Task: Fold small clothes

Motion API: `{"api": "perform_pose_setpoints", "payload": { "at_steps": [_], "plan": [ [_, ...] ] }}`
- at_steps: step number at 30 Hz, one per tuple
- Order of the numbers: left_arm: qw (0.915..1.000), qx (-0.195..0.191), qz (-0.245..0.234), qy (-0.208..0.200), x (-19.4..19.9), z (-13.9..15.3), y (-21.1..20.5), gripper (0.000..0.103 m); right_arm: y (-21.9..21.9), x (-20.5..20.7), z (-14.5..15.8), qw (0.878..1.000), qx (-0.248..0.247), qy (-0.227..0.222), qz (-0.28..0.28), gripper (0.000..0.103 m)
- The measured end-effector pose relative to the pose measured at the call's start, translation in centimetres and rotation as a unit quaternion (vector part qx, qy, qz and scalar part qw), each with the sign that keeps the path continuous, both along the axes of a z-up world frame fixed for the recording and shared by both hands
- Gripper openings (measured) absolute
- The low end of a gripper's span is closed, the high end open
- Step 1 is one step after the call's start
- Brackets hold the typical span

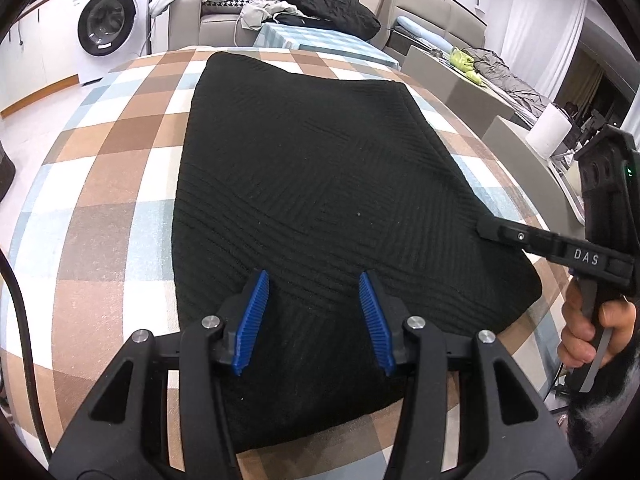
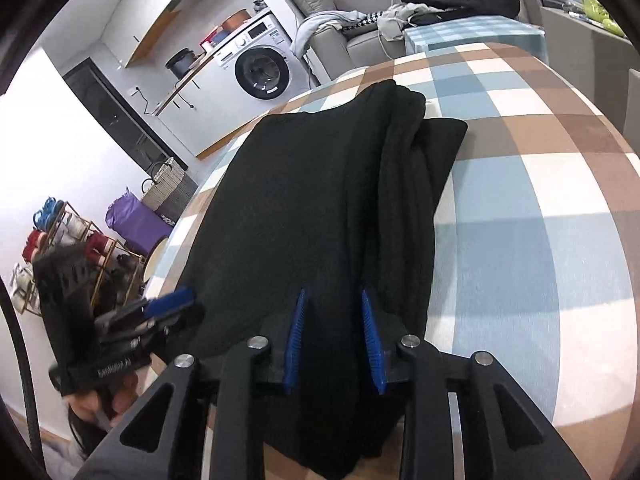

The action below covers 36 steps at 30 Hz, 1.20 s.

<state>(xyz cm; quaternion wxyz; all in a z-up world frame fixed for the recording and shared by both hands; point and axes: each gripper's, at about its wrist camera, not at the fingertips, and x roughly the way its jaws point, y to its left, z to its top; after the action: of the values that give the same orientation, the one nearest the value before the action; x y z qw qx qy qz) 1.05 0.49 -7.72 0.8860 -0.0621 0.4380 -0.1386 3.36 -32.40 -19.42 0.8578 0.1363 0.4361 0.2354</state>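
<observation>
A black ribbed knit garment (image 1: pixel 320 168) lies folded flat on the checked tablecloth (image 1: pixel 100 200). My left gripper (image 1: pixel 314 280) hovers over its near end, its blue pads (image 1: pixel 252 320) well apart and nothing pinched between them. In the right wrist view the garment (image 2: pixel 300 200) shows stacked folded layers along its right side. My right gripper (image 2: pixel 335 294) sits over the near edge with its jaws narrowly apart and black cloth lying under the gap; I see no pinch. From the left wrist view, the right gripper (image 1: pixel 486 232) reaches in over the garment's right edge, held by a hand (image 1: pixel 580 320).
The round table's tablecloth (image 2: pixel 520 200) is bare to the right of the garment. A washing machine (image 1: pixel 108 24) and a sofa with piled clothes (image 1: pixel 320 0) stand behind. A shoe rack (image 2: pixel 72 232) and a basket (image 2: pixel 164 184) are on the floor at left.
</observation>
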Motion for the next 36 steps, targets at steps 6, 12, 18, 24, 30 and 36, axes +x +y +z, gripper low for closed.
{"api": "perform_pose_setpoints", "payload": {
  "at_steps": [6, 12, 18, 24, 30, 36],
  "plan": [
    [1.0, -0.002, -0.001, -0.002, 0.2, 0.1, 0.0, 0.044, -0.1, -1.6, 2.4, 0.999, 0.008, -0.047, 0.011, 0.01],
    [1.0, -0.001, -0.006, -0.004, -0.5, 0.7, -0.2, 0.044, -0.7, -1.4, 0.0, 1.0, 0.003, 0.006, -0.01, 0.016],
    [0.9987, -0.002, -0.052, -0.003, -2.2, 0.6, -1.8, 0.045, -1.1, -3.5, 0.0, 1.0, 0.005, 0.004, 0.012, 0.02],
    [0.9979, 0.018, -0.062, 0.002, -2.7, -0.1, -2.6, 0.045, -1.1, -4.5, 1.7, 0.999, 0.002, -0.034, 0.021, 0.013],
    [0.9991, 0.011, -0.041, -0.007, -2.6, 0.6, -1.5, 0.045, -1.7, -3.6, 1.3, 1.0, -0.014, -0.01, -0.003, 0.022],
    [0.9999, 0.008, 0.001, -0.008, -1.3, 0.7, 0.4, 0.045, -1.1, 2.1, 2.6, 0.999, -0.009, -0.021, -0.042, 0.026]
  ]
}}
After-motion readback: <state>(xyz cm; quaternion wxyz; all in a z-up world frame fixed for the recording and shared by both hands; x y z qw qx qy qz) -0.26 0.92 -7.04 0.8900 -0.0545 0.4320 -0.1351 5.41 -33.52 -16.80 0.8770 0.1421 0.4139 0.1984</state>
